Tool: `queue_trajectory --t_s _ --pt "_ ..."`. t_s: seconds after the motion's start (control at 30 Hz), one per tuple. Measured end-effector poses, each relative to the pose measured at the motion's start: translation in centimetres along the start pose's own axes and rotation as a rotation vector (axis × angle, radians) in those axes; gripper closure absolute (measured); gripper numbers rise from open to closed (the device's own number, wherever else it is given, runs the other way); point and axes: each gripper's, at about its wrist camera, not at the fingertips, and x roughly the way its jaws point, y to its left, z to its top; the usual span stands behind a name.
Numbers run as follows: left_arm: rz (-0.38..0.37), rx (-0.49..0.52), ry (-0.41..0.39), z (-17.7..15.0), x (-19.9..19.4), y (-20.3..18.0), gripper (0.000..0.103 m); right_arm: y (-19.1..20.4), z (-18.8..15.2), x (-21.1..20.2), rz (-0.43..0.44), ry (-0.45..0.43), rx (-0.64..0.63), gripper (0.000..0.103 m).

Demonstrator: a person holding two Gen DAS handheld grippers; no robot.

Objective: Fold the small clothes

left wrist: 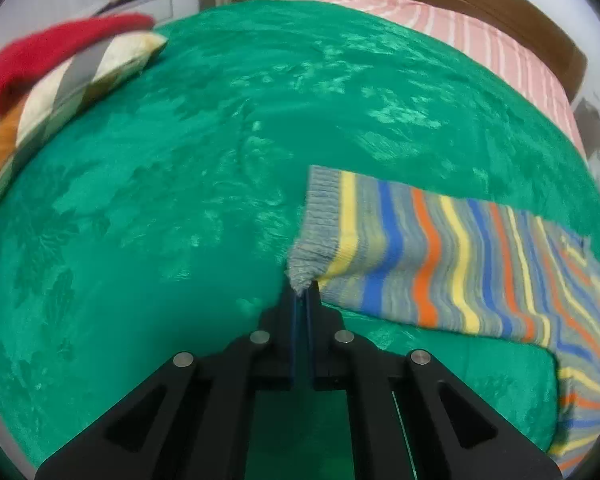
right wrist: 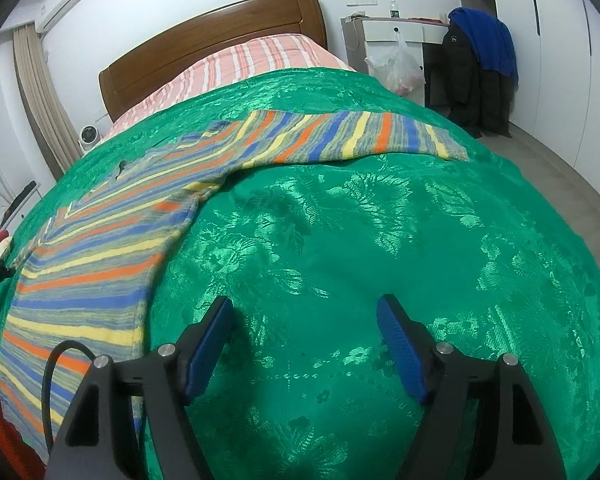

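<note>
A striped knit sweater [left wrist: 440,248] in grey, blue, orange and yellow lies on a green bedspread [left wrist: 180,200]. My left gripper [left wrist: 303,290] is shut on the grey ribbed cuff of one sleeve [left wrist: 316,248], which is lifted slightly. In the right wrist view the sweater [right wrist: 100,252] lies spread at the left, with its other sleeve [right wrist: 360,132] stretched out to the right. My right gripper [right wrist: 304,312] is open and empty above the bare bedspread [right wrist: 380,240], to the right of the sweater's body.
A patchwork pillow [left wrist: 40,104] with a red cloth [left wrist: 48,52] on it lies at the far left. A pink striped sheet [right wrist: 240,64] and wooden headboard [right wrist: 220,36] are at the bed's far end. A chair with dark jackets [right wrist: 480,72] stands to the right.
</note>
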Motion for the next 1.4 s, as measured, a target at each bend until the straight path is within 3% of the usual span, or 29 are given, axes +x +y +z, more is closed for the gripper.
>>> queue_trajectory --t_s 0.13,0.17,0.27,0.37,0.43,0.5,0.6,0.67,0.73,0.77,0.8,0.83,1.0,1.1,1.17,1.23,1.4 --pt "0.032 0.022 0.015 -1.2 -1.2 -0.2 0.098 0.0 0.1 0.0 -0.006 0.004 -0.01 0.029" --pt "0.027 0.022 0.017 -1.8 -2.1 -0.2 0.089 0.0 0.1 -0.1 0.0 0.006 -0.007 0.029" --pt "-0.107 0.124 0.005 -5.3 -6.4 -1.3 0.056 -0.9 0.8 -1.4 0.042 0.019 0.036 0.029" --pt "-0.277 0.252 0.079 -10.2 -9.5 -3.4 0.05 -1.2 1.3 -3.6 0.133 0.054 0.023 0.029" --pt "-0.391 0.313 0.171 -14.5 -11.0 -4.8 0.05 -0.7 1.2 -4.8 0.251 0.148 -0.004 0.029" --pt "-0.445 0.38 0.236 -18.8 -11.9 -6.5 0.046 0.1 0.7 -5.2 0.357 0.26 -0.008 0.029" --pt "-0.467 0.445 0.264 -23.2 -12.5 -8.2 0.039 2.1 -1.8 -5.8 0.468 0.439 -0.038 0.03" --pt "-0.439 0.489 0.232 -24.7 -12.9 -9.1 0.037 3.3 -3.4 -6.0 0.469 0.478 -0.066 0.031" --pt "-0.407 0.534 0.217 -25.4 -13.0 -10.1 0.038 4.2 -4.6 -5.5 0.446 0.488 -0.092 0.041" --pt "-0.4 0.548 0.212 -25.6 -13.2 -10.3 0.057 4.8 -5.2 -4.9 0.429 0.507 -0.098 0.045" --pt "-0.407 0.56 0.224 -26.0 -13.4 -10.5 0.078 5.3 -5.5 -4.6 0.43 0.522 -0.106 0.062" --pt "-0.424 0.562 0.252 -26.2 -13.3 -10.6 0.099 6.0 -5.9 -4.3 0.431 0.537 -0.137 0.098" --pt "-0.5 0.552 0.25 -26.0 -16.1 -9.8 0.101 5.2 -4.6 -6.2 0.387 0.542 -0.166 0.099" --pt "-0.446 0.637 0.283 -28.3 -14.8 -10.5 0.101 3.6 -4.1 -6.8 0.307 0.534 -0.163 0.099" --pt "-0.425 0.611 0.311 -28.7 -13.0 -10.6 0.101 3.7 -5.0 -5.0 0.238 0.559 -0.189 0.099" --pt "-0.44 0.555 0.329 -28.0 -12.4 -10.1 0.101 4.0 -5.8 -3.4 0.219 0.57 -0.177 0.099" --pt "-0.405 0.604 0.304 -27.8 -13.6 -9.8 0.1 5.0 -6.2 -3.9 0.193 0.543 -0.222 0.099"
